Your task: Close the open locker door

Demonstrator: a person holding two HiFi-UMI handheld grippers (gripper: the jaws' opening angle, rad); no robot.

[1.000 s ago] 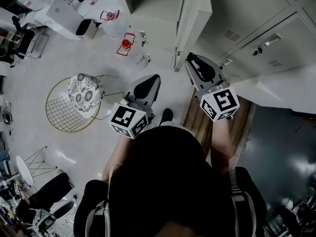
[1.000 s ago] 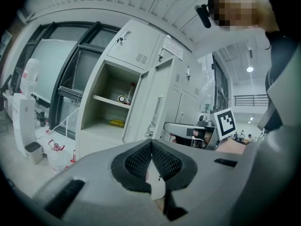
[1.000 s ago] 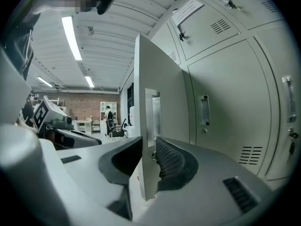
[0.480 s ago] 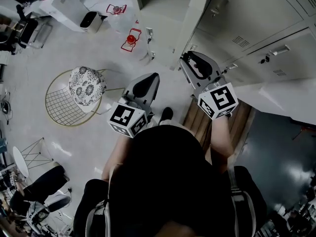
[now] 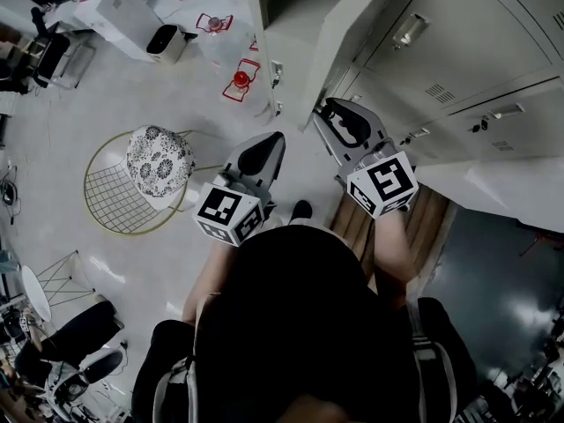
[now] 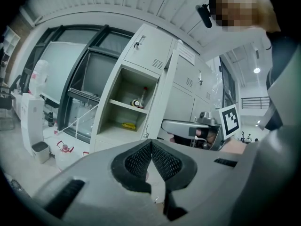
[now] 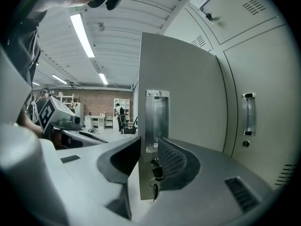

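Locker door (image 5: pixel 348 33) stands swung out from the open compartment (image 6: pixel 134 112), with its lower free corner between the 2 jaws of the right gripper (image 5: pixel 328 111). Nearest, the person's dark torso (image 5: pixel 300 324) fills the bottom edge of the head view. Both forearms (image 5: pixel 392 245) are bent forward, and the hands are hidden under the 2 marker cubes (image 5: pixel 382 183). Left gripper (image 5: pixel 275 141) points toward the locker, well apart from the door. In the left gripper view its pads are clenched together at the tips, gripping nothing. The right gripper angles in at the door. The right gripper view shows its jaws spread, 1 on each side of the door's free edge. The right pad (image 7: pixel 171 161) sits over the lock face, where keys (image 7: pixel 154 175) hang. Cannot tell if either pad presses the metal. A recessed handle (image 7: pixel 156 117) sits above the keys. Farther off, the compartment has 1 shelf (image 6: pixel 129 106) with items too small to name. A neighbouring closed locker has a bar handle (image 7: pixel 248 114). On the floor at left are a wire chair (image 5: pixel 115 205) with a patterned cushion (image 5: pixel 159 159) and red objects (image 5: pixel 238 79) near the locker's base corner. The locker top is cut off by the upper edge.
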